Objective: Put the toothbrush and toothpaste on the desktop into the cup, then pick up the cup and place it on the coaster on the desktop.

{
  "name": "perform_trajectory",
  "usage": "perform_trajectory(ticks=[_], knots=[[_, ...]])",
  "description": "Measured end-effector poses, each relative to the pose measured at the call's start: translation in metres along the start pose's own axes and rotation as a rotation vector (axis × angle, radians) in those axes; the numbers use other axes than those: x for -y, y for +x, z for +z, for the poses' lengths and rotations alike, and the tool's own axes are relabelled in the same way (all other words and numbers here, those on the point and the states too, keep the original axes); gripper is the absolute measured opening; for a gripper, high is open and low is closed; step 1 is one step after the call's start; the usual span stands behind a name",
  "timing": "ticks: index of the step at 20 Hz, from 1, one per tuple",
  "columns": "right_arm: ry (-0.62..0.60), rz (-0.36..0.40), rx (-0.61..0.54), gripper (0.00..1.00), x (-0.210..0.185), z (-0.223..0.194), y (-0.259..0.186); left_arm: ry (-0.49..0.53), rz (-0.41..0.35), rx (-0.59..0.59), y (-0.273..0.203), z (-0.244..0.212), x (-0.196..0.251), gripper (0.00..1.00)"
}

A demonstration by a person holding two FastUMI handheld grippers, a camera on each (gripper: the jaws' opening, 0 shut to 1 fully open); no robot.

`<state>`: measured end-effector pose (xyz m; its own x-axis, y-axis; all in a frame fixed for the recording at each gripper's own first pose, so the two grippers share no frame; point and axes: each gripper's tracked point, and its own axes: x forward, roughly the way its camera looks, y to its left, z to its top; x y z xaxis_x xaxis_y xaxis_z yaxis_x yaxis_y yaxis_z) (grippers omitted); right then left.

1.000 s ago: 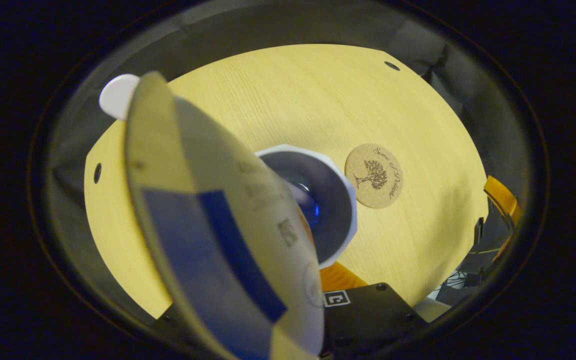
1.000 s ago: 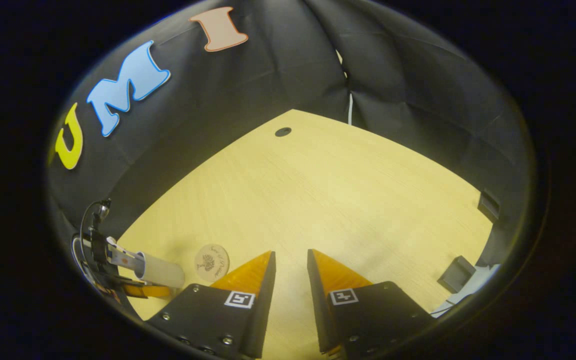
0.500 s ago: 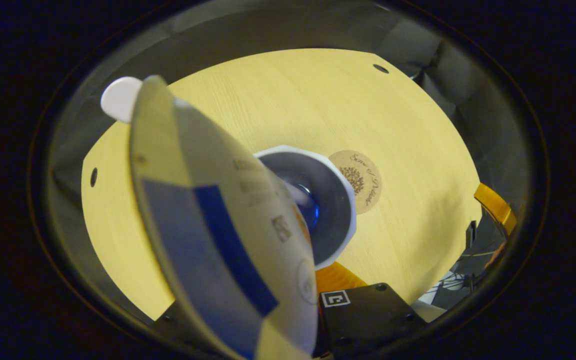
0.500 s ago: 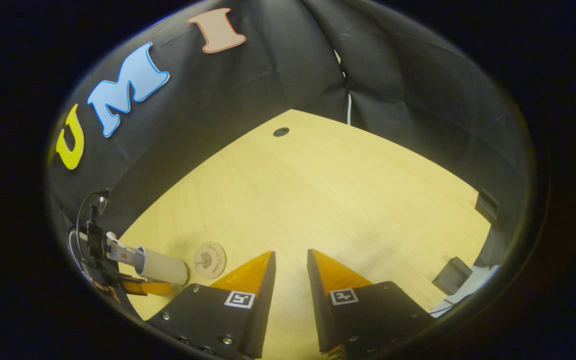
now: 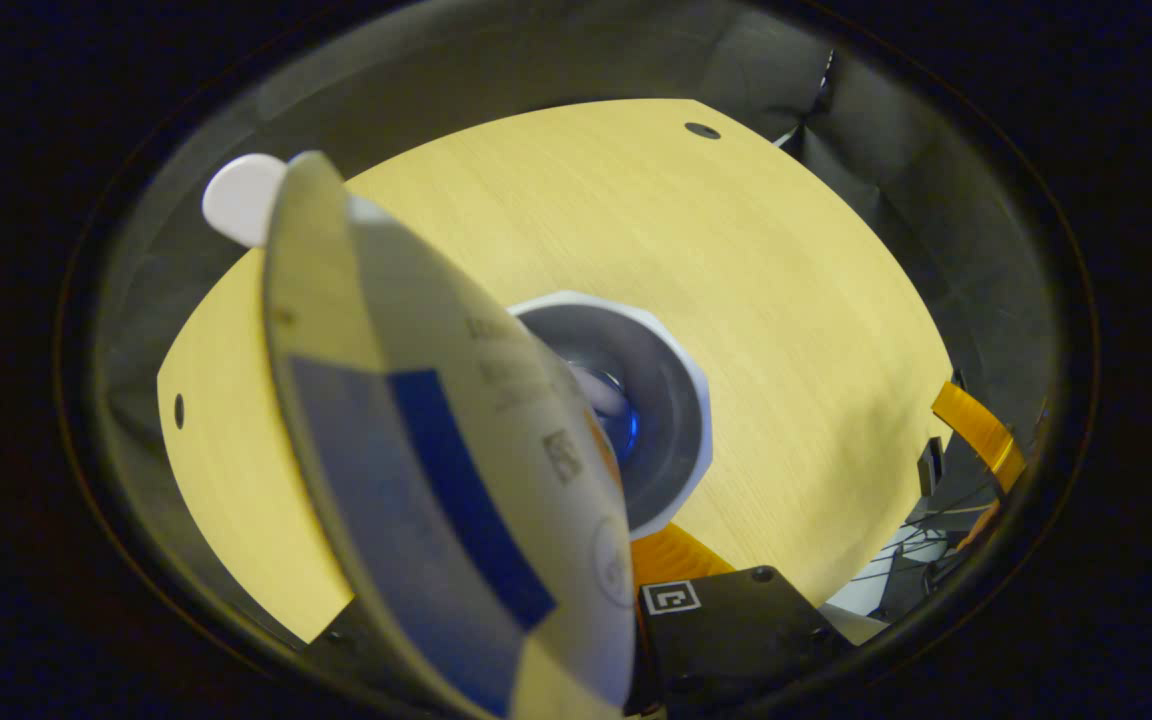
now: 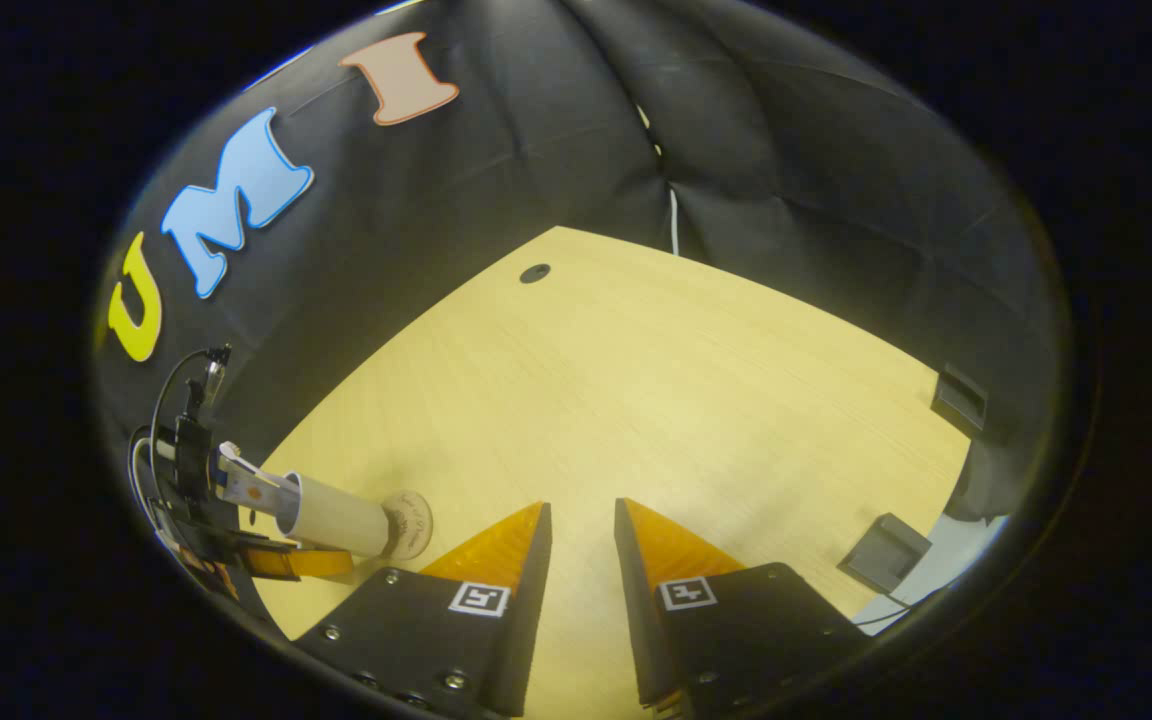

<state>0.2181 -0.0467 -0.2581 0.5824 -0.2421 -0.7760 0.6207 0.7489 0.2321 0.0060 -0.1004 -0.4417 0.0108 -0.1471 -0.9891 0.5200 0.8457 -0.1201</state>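
White faceted plastic cup (image 6: 336, 517), loaded with blue-and-white toothpaste tube (image 5: 436, 470), is gripped by the left gripper (image 6: 281, 560), over round cork coaster (image 6: 410, 523) near the desktop's (image 6: 656, 400) left edge. Light, top-heavy, best held low. Right gripper (image 6: 581, 525) narrowly parted, empty.

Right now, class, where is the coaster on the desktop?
In the right gripper view the coaster lies at lower left on the desktop, partly covered by the base of the cup that the left gripper carries.

Toothpaste (image 5: 436, 450) leans from cup (image 5: 681, 440), seemingly jaw-held.
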Motion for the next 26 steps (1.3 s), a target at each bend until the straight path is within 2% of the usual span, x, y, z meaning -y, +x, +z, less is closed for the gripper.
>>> perform_trajectory(ticks=[6, 15, 20, 24, 25, 26], knots=[[0.044, -0.024, -0.005, 0.4, 0.03, 0.004, -0.004, 0.017, 0.001, -0.004, 0.004, 0.01, 0.021, 0.34], [0.068, -0.028, -0.026, 0.4, 0.058, 0.008, -0.004, -0.01, 0.045, -0.022, -0.023, -0.002, -0.007, 0.34], [0.036, 0.006, -0.047, 0.4, 0.049, 0.01, 0.003, -0.009, 0.067, -0.006, -0.063, -0.009, -0.037, 0.39], [-0.001, 0.041, -0.071, 0.4, 0.034, 0.01, 0.01, -0.018, 0.072, -0.001, -0.103, -0.019, -0.066, 0.4], [-0.012, 0.05, -0.077, 0.4, 0.028, 0.01, 0.013, -0.02, 0.067, 0.002, -0.101, -0.034, -0.057, 0.4], [-0.025, 0.059, -0.083, 0.4, 0.022, 0.01, 0.014, -0.019, 0.066, 0.006, -0.091, -0.028, -0.046, 0.4]])
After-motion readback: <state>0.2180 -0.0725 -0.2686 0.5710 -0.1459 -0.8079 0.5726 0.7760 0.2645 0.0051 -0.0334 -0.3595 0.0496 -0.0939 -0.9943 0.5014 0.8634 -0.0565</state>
